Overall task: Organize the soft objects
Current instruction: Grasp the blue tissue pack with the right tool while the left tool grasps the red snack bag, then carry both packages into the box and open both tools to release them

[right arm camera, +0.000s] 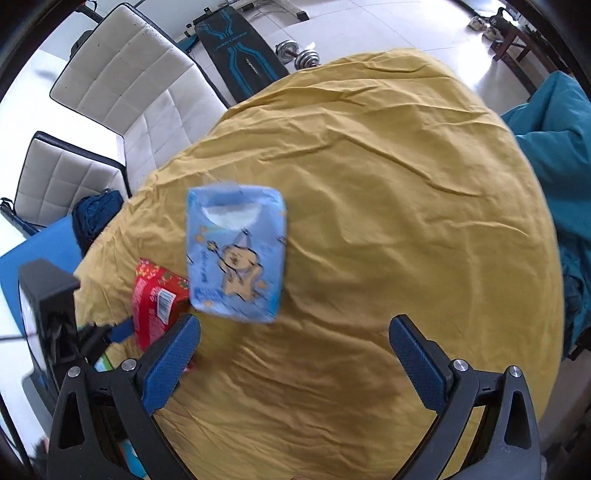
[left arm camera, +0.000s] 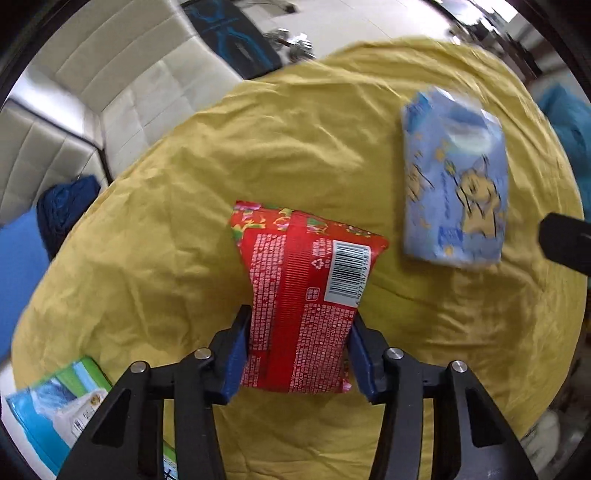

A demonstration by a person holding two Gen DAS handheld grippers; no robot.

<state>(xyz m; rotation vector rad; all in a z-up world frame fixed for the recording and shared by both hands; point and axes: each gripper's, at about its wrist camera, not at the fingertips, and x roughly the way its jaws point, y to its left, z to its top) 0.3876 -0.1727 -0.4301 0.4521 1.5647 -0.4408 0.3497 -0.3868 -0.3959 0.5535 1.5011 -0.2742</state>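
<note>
Left wrist: jaws squeeze the red packet (left arm camera: 303,295).

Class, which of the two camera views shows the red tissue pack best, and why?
The left wrist view: the red plastic tissue pack fills the centre, sharp, barcode side up, pinched between the left hand-held gripper pads. The right wrist view shows only part of it at the left, partly hidden by the blue tissue pack.

A lived-in home room: a table under a wrinkled yellow cloth (right arm camera: 388,192) stands on glossy white floor tiles (right arm camera: 388,26). Beyond the table's far edge sit white quilted chairs (right arm camera: 122,74), a black-and-blue workout bench (right arm camera: 236,51) and chrome dumbbells (right arm camera: 299,53).
</note>
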